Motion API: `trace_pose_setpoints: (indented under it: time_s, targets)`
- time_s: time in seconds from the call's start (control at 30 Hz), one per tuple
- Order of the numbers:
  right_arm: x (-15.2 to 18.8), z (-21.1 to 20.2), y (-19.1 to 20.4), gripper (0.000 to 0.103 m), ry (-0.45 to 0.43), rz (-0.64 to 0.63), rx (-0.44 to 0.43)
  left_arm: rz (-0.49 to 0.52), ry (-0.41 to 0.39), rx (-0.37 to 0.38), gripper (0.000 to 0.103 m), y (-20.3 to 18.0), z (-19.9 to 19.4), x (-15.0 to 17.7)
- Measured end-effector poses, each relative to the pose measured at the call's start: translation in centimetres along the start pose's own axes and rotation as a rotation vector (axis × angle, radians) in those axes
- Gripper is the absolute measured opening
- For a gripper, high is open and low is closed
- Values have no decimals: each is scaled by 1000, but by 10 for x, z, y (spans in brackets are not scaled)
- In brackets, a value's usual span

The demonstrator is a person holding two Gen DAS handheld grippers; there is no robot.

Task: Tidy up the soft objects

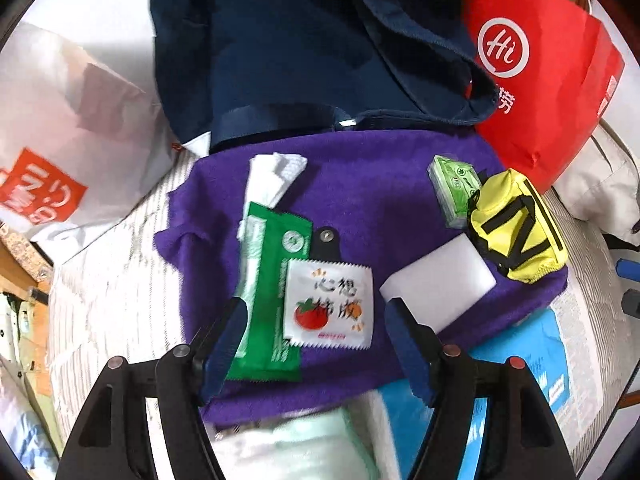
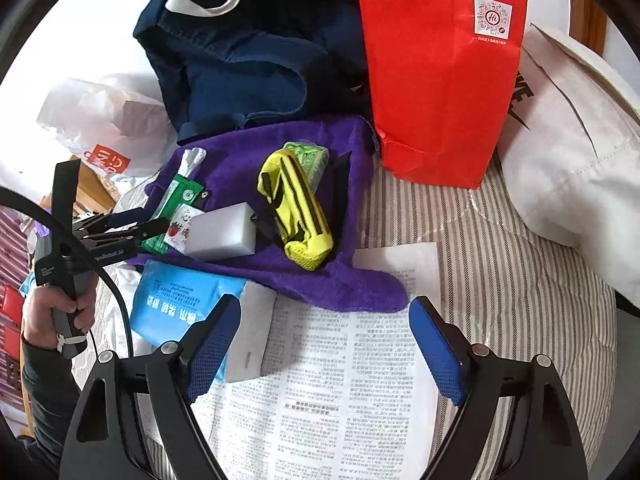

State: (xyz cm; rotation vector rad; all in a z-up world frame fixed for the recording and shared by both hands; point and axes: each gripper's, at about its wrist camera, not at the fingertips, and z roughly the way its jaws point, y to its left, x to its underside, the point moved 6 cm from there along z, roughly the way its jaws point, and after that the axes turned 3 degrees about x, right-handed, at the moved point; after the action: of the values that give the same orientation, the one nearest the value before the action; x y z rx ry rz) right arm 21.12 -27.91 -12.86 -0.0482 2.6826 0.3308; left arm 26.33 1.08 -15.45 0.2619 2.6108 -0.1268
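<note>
Printed newspaper (image 2: pixel 340 360) on striped bedding (image 2: pixel 500 260), red paper bag (image 2: pixel 440 80) standing behind.

The blue tissue pack (image 1: pixel 520 360) lies partly hidden under the purple towel (image 1: pixel 360 184).

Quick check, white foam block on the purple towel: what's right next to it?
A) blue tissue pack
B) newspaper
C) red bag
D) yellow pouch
D: the white foam block lies on the purple towel right beside the yellow pouch; the others lie off the towel.
</note>
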Motion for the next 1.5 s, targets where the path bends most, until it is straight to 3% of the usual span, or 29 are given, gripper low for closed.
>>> trace_pose_setpoints:
  time_s: [0.3,0.6,0.83,1.0,1.03,1.07,1.17,1.4,1.5]
  targets:
    - [14,-7,11,86,-1,-16,-11,-76,-15,-26,70,34,-28,42]
    - [27,-11,22,86,2,-35,-19,-124,-1,-31,70,43,-41,100]
    - [41,-15,33,86,11,-61,-15,-47,-29,1,70,22,-44,126]
    - [47,-21,35,86,-4,-55,-29,-41,1,12,70,17,-29,128]
    - [48,-22,35,86,-5,-58,-29,-40,-2,17,58,16,-29,129]
    - [49,-22,34,86,-4,-59,-27,-37,-9,30,38,15,-29,129]
    - [50,-24,31,86,-7,-52,-28,-56,3,89,27,12,-28,131]
    - [51,-21,25,86,1,-37,-23,-35,26,94,27,4,-23,136]
    - [52,-20,26,86,7,-41,-24,-22,57,59,39,2,-13,139]
